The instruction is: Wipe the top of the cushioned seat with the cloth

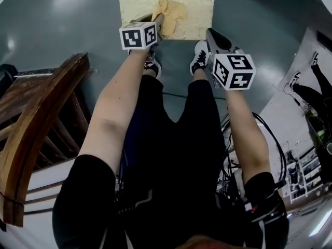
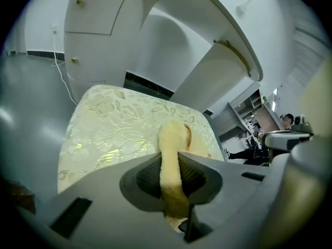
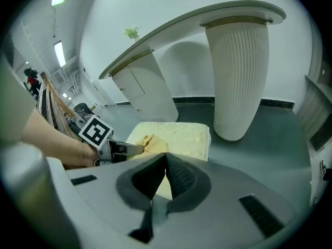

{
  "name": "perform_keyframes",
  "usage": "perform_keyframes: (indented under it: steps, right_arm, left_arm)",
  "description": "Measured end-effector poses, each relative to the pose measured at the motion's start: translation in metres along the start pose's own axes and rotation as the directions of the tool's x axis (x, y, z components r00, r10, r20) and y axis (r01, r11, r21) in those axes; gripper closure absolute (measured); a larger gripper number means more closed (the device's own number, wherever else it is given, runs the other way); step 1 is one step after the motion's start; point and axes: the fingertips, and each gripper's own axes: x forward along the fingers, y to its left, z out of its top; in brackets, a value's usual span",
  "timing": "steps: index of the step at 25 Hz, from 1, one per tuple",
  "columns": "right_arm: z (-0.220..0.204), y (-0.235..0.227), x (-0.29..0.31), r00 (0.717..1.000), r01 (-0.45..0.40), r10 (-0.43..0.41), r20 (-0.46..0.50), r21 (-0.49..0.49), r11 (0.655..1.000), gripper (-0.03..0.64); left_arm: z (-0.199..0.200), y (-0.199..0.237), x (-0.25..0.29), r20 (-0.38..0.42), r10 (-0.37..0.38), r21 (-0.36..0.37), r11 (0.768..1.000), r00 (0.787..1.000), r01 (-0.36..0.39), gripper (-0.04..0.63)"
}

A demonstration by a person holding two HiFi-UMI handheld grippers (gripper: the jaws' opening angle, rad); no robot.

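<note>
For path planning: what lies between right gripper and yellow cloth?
Only bare top of the cream patterned cushioned seat separates right gripper from yellow cloth, per head view.

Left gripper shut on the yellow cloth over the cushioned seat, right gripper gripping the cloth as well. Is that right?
Not quite: the right gripper grips nothing. The right gripper view shows its jaws together and empty. The left gripper is indeed shut on the yellow cloth over the cushioned seat.
</note>
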Motion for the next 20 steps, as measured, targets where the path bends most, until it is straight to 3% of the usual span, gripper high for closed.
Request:
perform_keyframes:
  steps: [13, 16, 18, 20]
  right_arm:
    - [0.021, 0.062, 0.035, 0.999, -0.017, 0.015, -0.029, -0.067, 0.998, 0.611]
    - [0.023, 0.073, 0.047, 0.999, -0.021, 0.019, -0.034, -0.063, 0.998, 0.611]
    - [0.027, 0.083, 0.052, 0.999, -0.027, 0.025, -0.033, -0.067, 0.997, 0.611]
    - [0.031, 0.091, 0.05, 0.999, -0.037, 0.035, -0.031, -0.084, 0.996, 0.611]
  left_arm:
    - [-0.004, 0.09, -0.058, 0.006, 0.065, -0.037, 0.997, 0.998, -0.065, 0.538]
    - [-0.009, 0.124, -0.071, -0.025, 0.14, -0.013, 0.99, 0.99, -0.14, 0.538]
    - [-0.011, 0.151, -0.088, -0.055, 0.228, 0.042, 0.973, 0.972, -0.226, 0.538]
    - [-0.004, 0.166, -0.111, -0.036, 0.273, 0.073, 0.96, 0.961, -0.269, 0.538]
